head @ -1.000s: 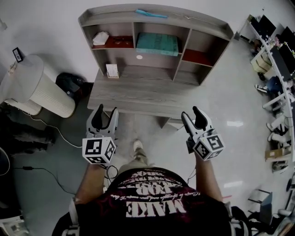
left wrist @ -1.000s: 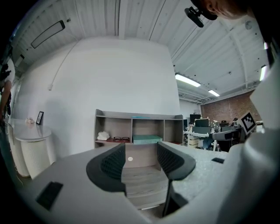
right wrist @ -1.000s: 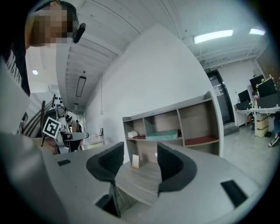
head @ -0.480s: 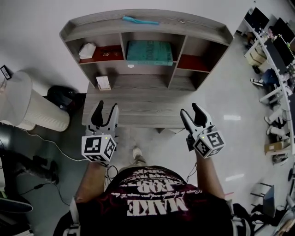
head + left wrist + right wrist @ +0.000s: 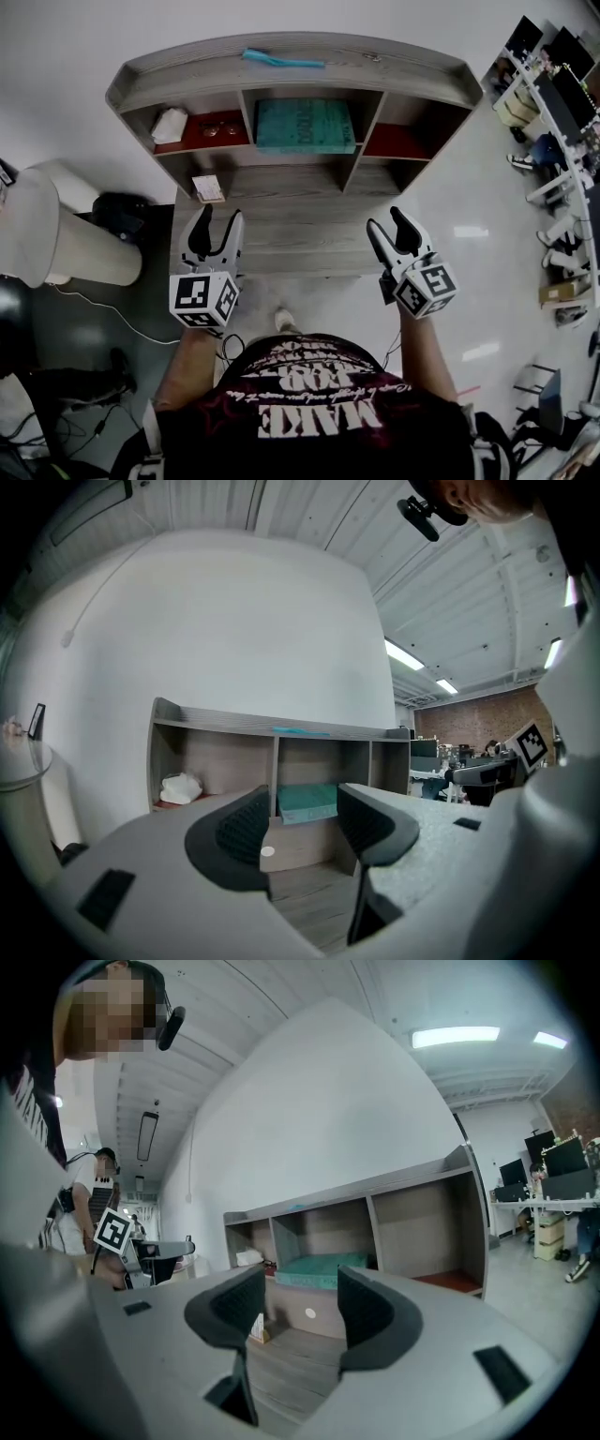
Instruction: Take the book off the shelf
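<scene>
A teal book (image 5: pixel 306 126) lies flat in the middle compartment of the grey wooden shelf unit (image 5: pixel 281 73); it also shows as the book (image 5: pixel 307 802) and the book (image 5: pixel 321 1268) in the two gripper views. My left gripper (image 5: pixel 214 228) and right gripper (image 5: pixel 391 228) both hover over the desk's front part, well short of the book. Each stands open with nothing between its jaws, as the left gripper (image 5: pixel 295 822) and right gripper (image 5: pixel 300 1305) show.
A white crumpled thing (image 5: pixel 170 125) sits in the left compartment on a red liner; the right compartment (image 5: pixel 394 142) has a red liner. A small card stand (image 5: pixel 208 188) is on the desk's left. A teal strip (image 5: pixel 281 60) lies on top. A white cylinder unit (image 5: pixel 56 234) stands left; office desks (image 5: pixel 553 103) right.
The desk and shelf have drawn nearer in the head view as the person stepped forward; both grippers now reach over the desk's front edge. Jaws unchanged.
</scene>
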Demonstrator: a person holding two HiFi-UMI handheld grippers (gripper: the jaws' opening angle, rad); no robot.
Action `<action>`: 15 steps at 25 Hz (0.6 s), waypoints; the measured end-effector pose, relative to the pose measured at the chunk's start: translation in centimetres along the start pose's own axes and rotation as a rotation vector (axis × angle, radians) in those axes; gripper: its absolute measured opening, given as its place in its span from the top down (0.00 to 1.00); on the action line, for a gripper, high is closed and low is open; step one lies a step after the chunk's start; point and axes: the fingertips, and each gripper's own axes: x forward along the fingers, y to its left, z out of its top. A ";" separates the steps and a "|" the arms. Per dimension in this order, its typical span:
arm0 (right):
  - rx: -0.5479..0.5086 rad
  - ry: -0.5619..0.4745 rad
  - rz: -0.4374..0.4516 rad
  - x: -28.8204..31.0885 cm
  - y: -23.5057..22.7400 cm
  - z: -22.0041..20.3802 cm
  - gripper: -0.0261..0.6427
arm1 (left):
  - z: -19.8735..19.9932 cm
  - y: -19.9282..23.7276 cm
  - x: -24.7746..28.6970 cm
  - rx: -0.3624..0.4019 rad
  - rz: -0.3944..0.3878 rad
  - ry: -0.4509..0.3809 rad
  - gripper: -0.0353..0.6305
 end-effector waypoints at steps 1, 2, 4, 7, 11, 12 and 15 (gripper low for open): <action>-0.001 -0.003 -0.001 0.6 0.0 0.2 0.61 | 0.0 0.5 0.5 -0.001 -0.001 0.004 0.62; -0.003 -0.006 -0.002 1.2 0.0 0.3 0.61 | 0.0 1.0 0.9 0.000 -0.002 0.007 0.62; -0.011 -0.011 -0.005 2.5 0.1 0.6 0.61 | -0.2 2.1 1.7 0.002 -0.006 0.010 0.62; -0.018 -0.015 -0.017 4.3 0.3 0.7 0.61 | -0.5 3.9 2.6 0.007 -0.009 0.020 0.62; -0.034 -0.013 -0.025 6.0 1.3 1.0 0.60 | -0.6 6.4 3.3 -0.001 -0.013 0.022 0.62; -0.038 -0.010 -0.023 6.4 1.6 1.0 0.61 | -0.6 6.8 3.4 -0.005 -0.015 0.018 0.62; -0.042 0.020 -0.018 6.7 2.7 0.4 0.61 | -0.9 7.2 3.7 -0.022 -0.024 0.015 0.62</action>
